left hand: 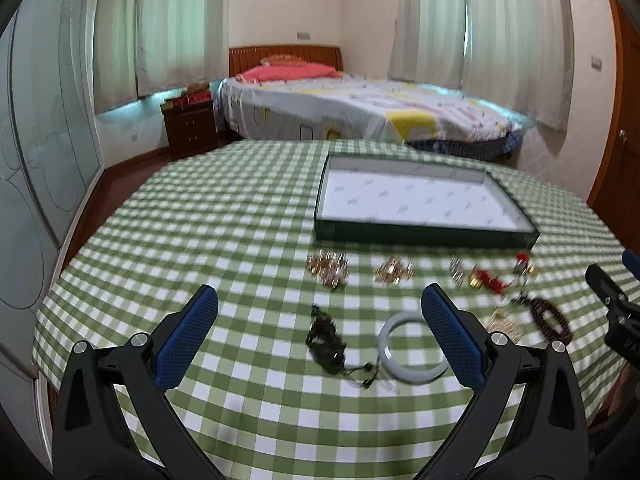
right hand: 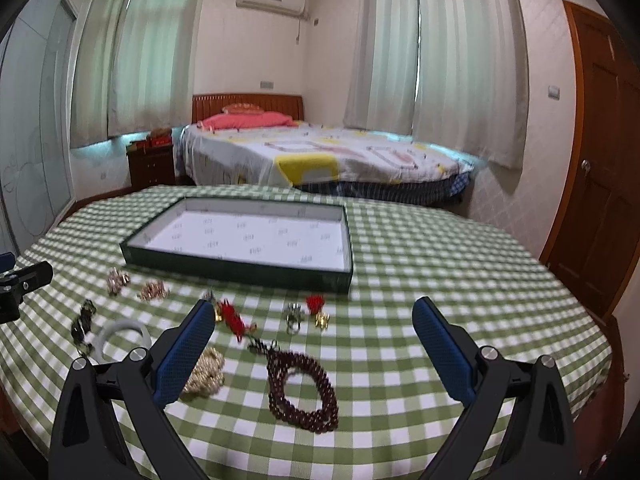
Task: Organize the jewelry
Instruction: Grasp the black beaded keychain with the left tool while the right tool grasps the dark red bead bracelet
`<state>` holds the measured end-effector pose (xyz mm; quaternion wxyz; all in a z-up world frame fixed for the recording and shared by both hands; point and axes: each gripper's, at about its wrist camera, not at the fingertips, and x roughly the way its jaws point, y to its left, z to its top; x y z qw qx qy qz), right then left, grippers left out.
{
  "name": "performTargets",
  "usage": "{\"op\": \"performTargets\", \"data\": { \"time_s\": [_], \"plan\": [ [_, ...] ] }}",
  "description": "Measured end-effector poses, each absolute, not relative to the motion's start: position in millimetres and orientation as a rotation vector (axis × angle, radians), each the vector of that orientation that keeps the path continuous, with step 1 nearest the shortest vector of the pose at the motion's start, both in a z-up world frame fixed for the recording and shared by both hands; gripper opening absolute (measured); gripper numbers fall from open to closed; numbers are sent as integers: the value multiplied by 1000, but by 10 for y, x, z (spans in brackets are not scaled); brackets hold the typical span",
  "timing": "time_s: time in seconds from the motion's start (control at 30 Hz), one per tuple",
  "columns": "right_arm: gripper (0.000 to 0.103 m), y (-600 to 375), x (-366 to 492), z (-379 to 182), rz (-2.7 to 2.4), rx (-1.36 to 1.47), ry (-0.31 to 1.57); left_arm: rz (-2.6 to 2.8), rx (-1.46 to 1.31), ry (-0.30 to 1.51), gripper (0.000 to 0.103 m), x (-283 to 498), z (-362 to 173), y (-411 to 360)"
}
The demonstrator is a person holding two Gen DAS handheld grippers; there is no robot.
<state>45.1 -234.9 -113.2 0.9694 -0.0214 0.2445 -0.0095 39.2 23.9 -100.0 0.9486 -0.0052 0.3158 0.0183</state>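
Bedroom setting, with a bed (right hand: 320, 156) and curtains seen behind a table covered in a green-and-white checked cloth (left hand: 224, 216). Jewelry is scattered across the near half of the cloth, all of it a bit blurred.

From the left wrist view, the left gripper (left hand: 320, 312) is held spread wide above the cloth, nothing pinched between its blue pads (left hand: 188, 336). A dark green beaded piece (left hand: 326, 338) is framed between the fingers, and a pale bangle (left hand: 412, 350) lies just beside it, partly hidden by the right-hand finger. Two small gold clusters (left hand: 330, 270) are seen further out, near the tray.

From the right wrist view, the right gripper (right hand: 312, 322) is likewise spread apart and empty. A dark red bead bracelet (right hand: 304, 388) is lying on the cloth between its fingers, close in. A gold chain pile (right hand: 206, 374) is tucked beside and partly behind the left-hand finger, and red tassel pieces (right hand: 234, 320) with small silver and gold bits sit past the bracelet.

A shallow dark-green tray (right hand: 236, 270) with a white printed liner is set toward the far side, beyond all the jewelry. Nothing is seen inside it.
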Motion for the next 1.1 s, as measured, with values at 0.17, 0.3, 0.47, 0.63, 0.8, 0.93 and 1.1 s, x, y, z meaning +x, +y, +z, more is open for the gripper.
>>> {"op": "performTargets", "data": {
  "time_s": [0.17,0.3,0.47,0.63,0.8,0.93,1.1],
  "plan": [
    [96,-2360,544,-1293,-5,-40,542,42,-33,734,85,542,-1252,332],
    [96,-2365,613,-1392,4,-37,572,32,-55,795,80,666,-1433,379],
    [96,-2375,683,-1497,14,-23,609,21,-40,858,68,737,-1623,354],
    [96,-2378,709,-1541,15,-15,624,11,-59,874,65,718,-1689,375],
    [96,-2384,741,-1563,19,-6,635,20,-19,872,59,676,-1700,342],
    [96,-2407,740,-1576,19,5,644,12,-29,858,46,680,-1687,405],
    [96,-2410,760,-1596,19,14,653,14,-17,856,40,715,-1676,423]
  ]
}}
